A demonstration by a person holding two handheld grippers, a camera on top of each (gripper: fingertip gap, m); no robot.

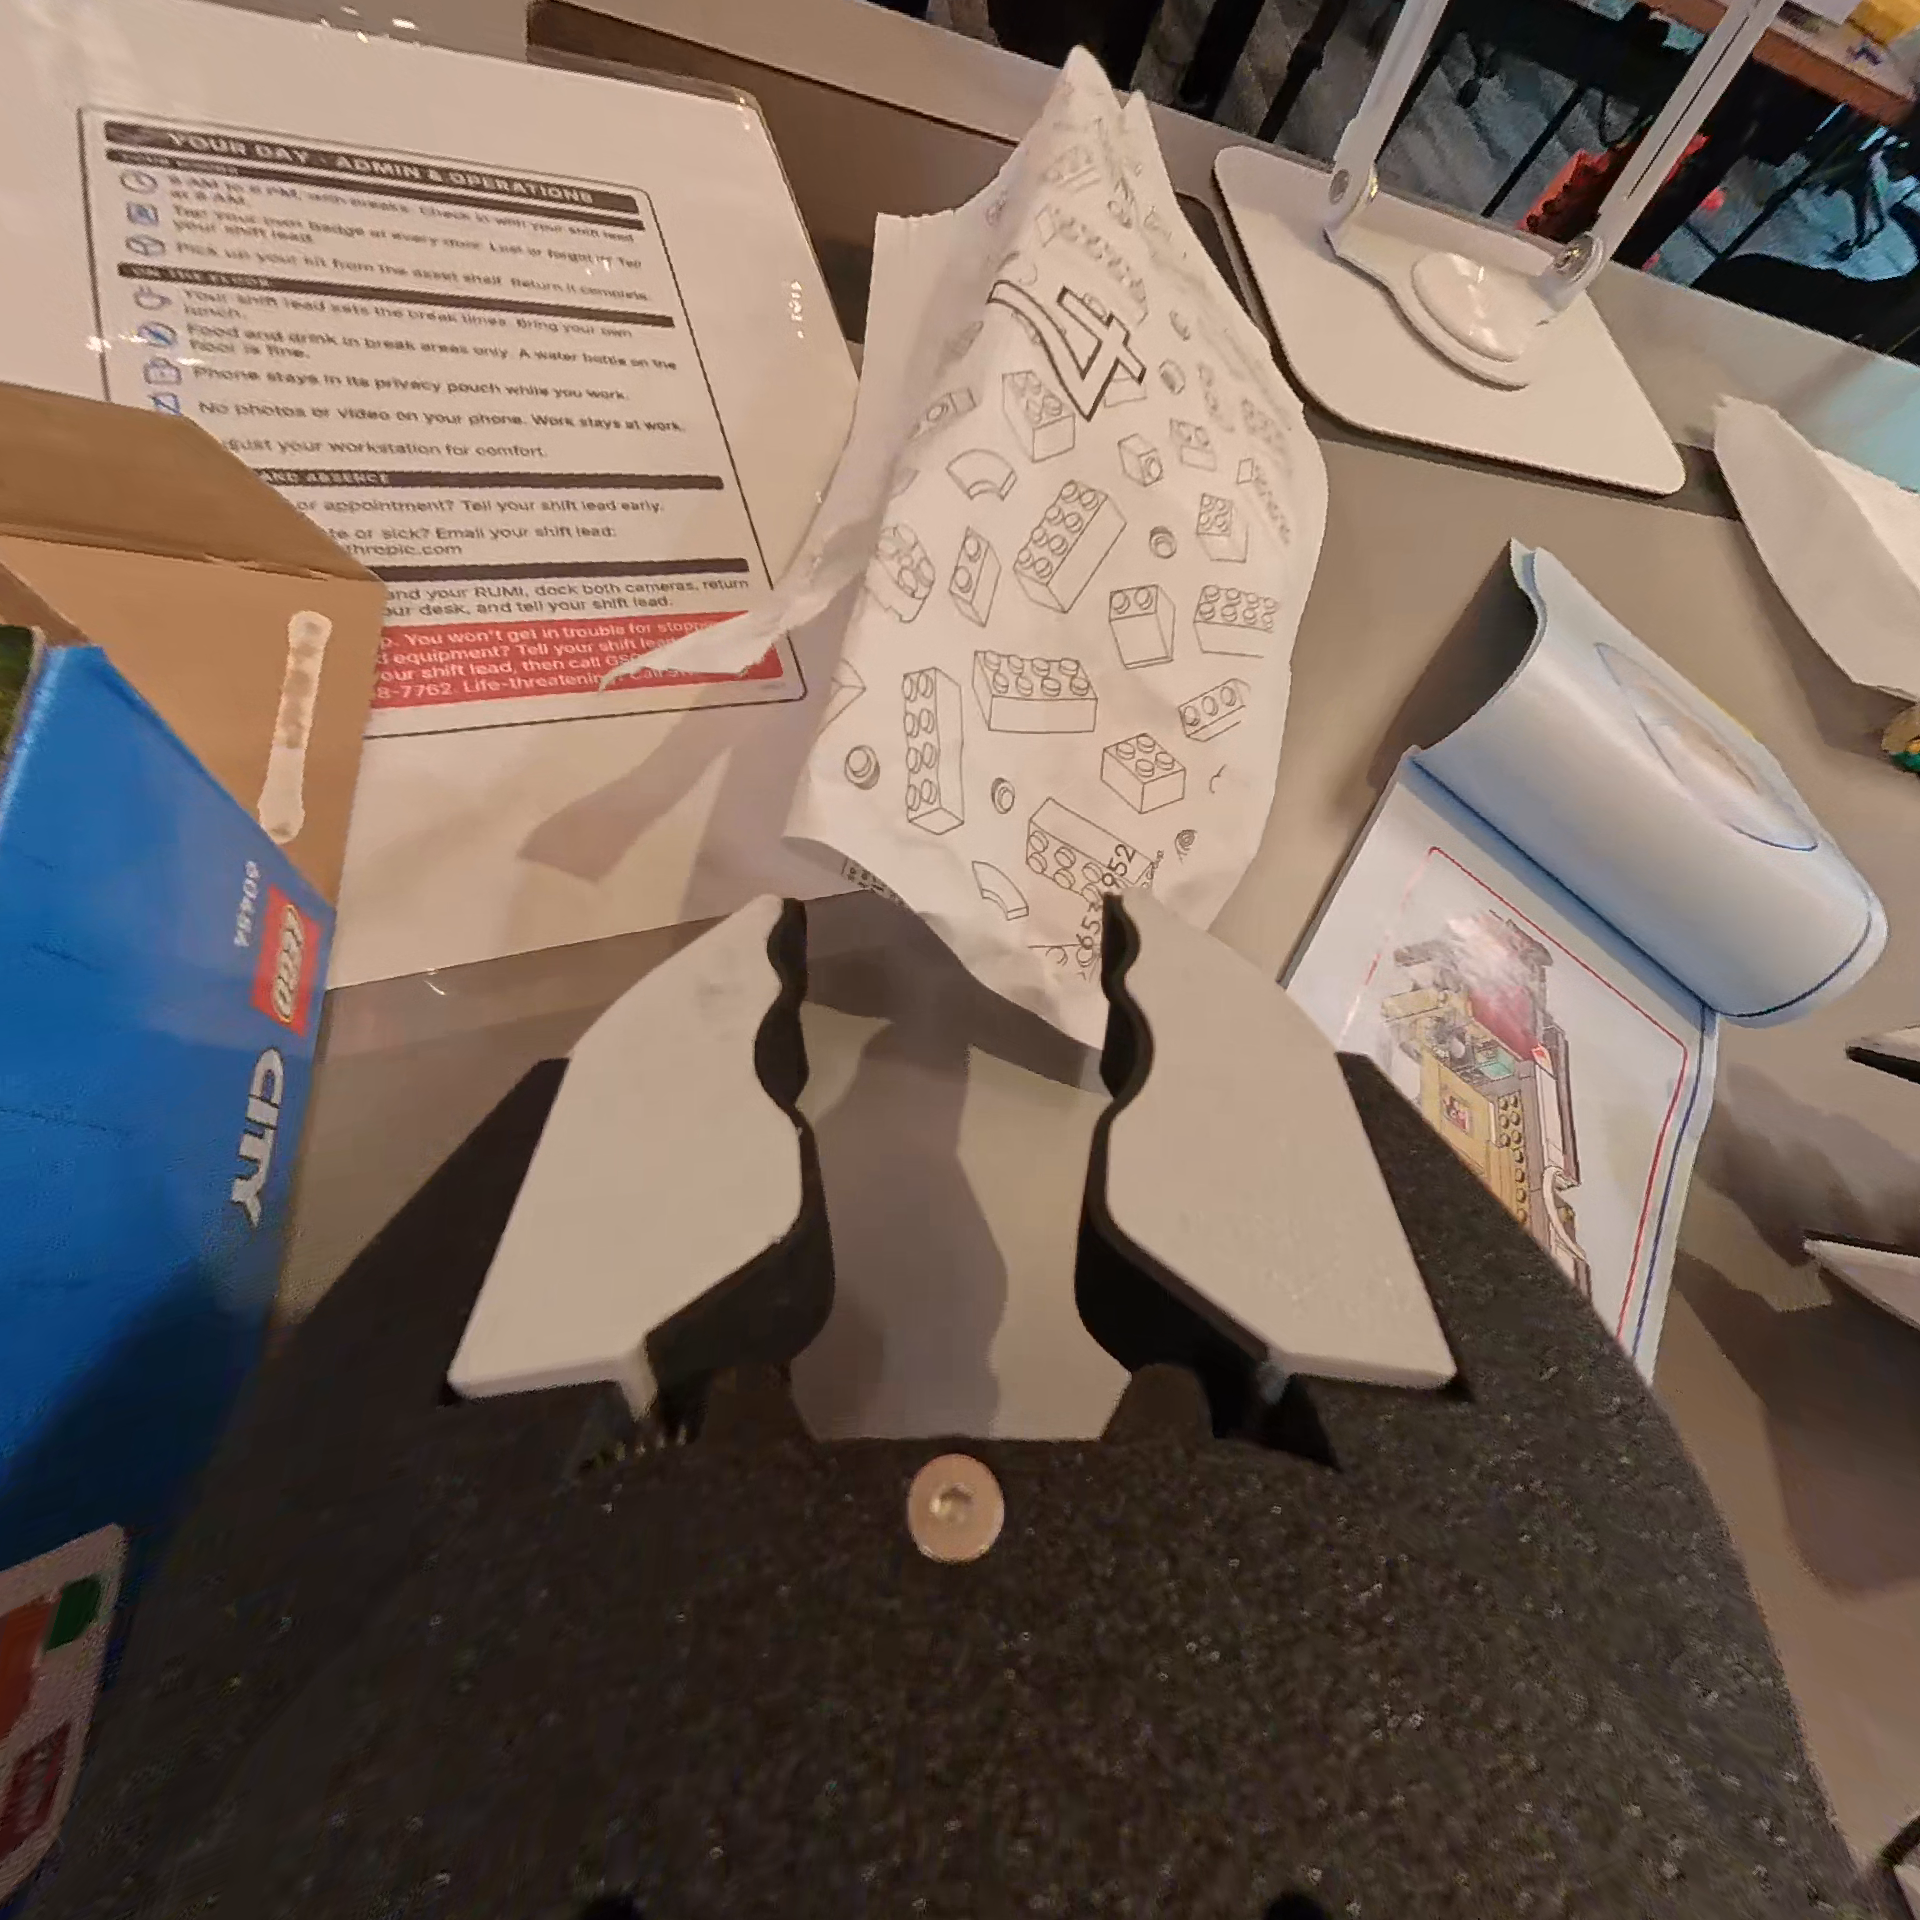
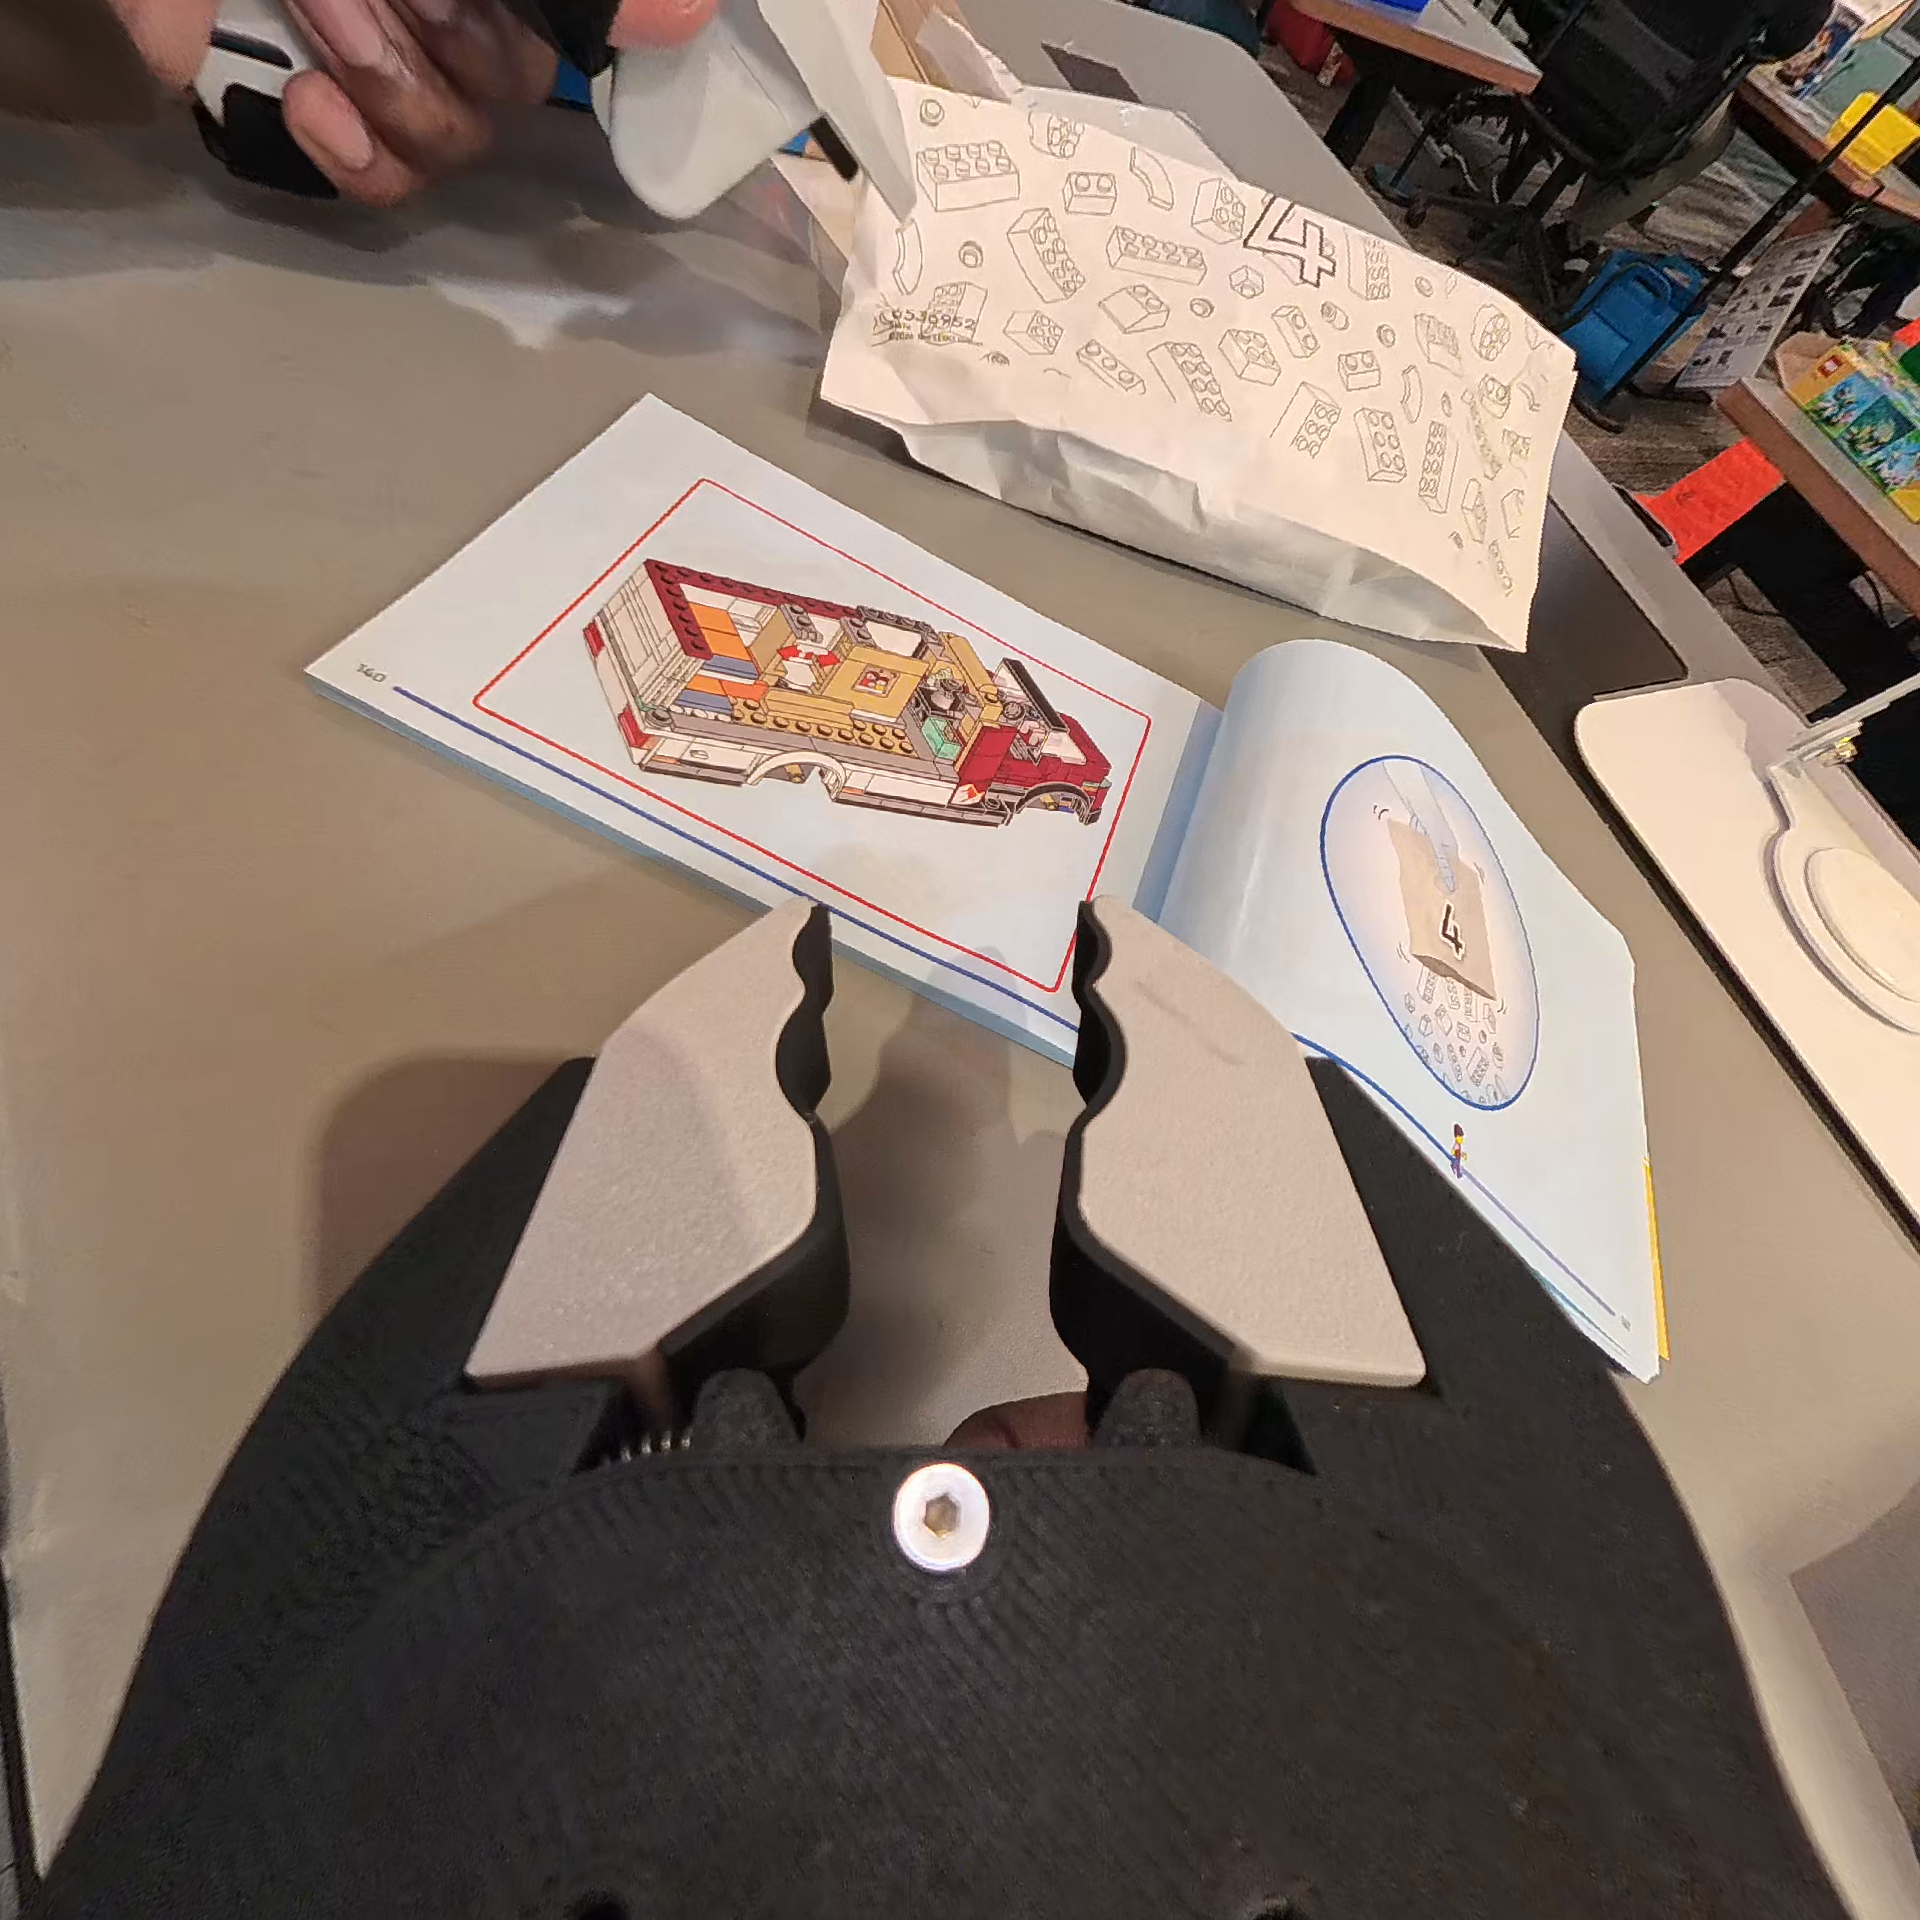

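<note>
A: Two grippers, both with jaws apart. Right gripper [image 2: 951, 920] first: what's nearest?

B: Nothing between its fingers. It hangs over the grey table [image 2: 260, 831], tips just above the near edge of the open instruction booklet [image 2: 831, 831]. No contact that I can see.

A: Left gripper [image 1: 951, 914]?

B: Wide apart too. The lower corner of the white paper bag [image 1: 1060, 582], printed with brick outlines, dips in between the fingers, close against the right-hand pad [image 1: 1117, 997]. The other pad is clear of it, so no clamp.

A: Bag standing or lying?

B: It rears up in the left wrist view and has a torn top edge. From the right wrist view it slopes down to the table beyond the booklet, and a hand [image 2: 395, 94] holds the left gripper at its raised corner.

A: Around it?

B: Blue toy box [image 1: 125, 1039] left and near. A laminated sheet [image 1: 416, 364] lies behind that. White stand base [image 1: 1455, 364] far right.
</note>
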